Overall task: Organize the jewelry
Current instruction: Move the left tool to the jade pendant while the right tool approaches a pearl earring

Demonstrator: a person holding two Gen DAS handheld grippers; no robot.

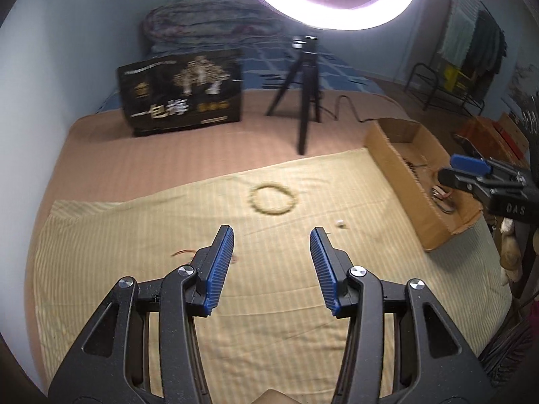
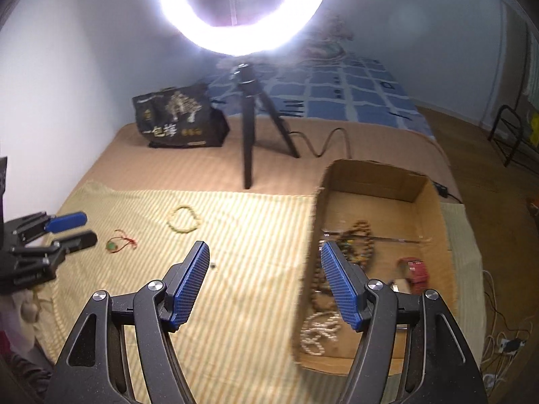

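A pale bead bracelet (image 1: 272, 199) (image 2: 183, 219) lies on the striped yellow cloth (image 1: 134, 235). A red-cord bracelet with a green bead (image 2: 120, 241) rests nearer the left side; only its red cord (image 1: 183, 253) shows beside the left finger. My left gripper (image 1: 272, 235) hovers open and empty above the cloth, short of the bead bracelet. My right gripper (image 2: 264, 250) is open and empty too, straddling the left wall of the cardboard box (image 2: 384, 171). Inside the box lie brown bead strands (image 2: 357, 239), a white bead strand (image 2: 318, 331) and a red item (image 2: 416, 269).
A black tripod (image 2: 249, 134) holding a ring light (image 2: 239, 10) stands behind the cloth, its cable trailing right. A black printed bag (image 2: 178, 118) sits at the back left. A tiny white piece (image 1: 340, 224) lies on the cloth. The bed edge drops off at right.
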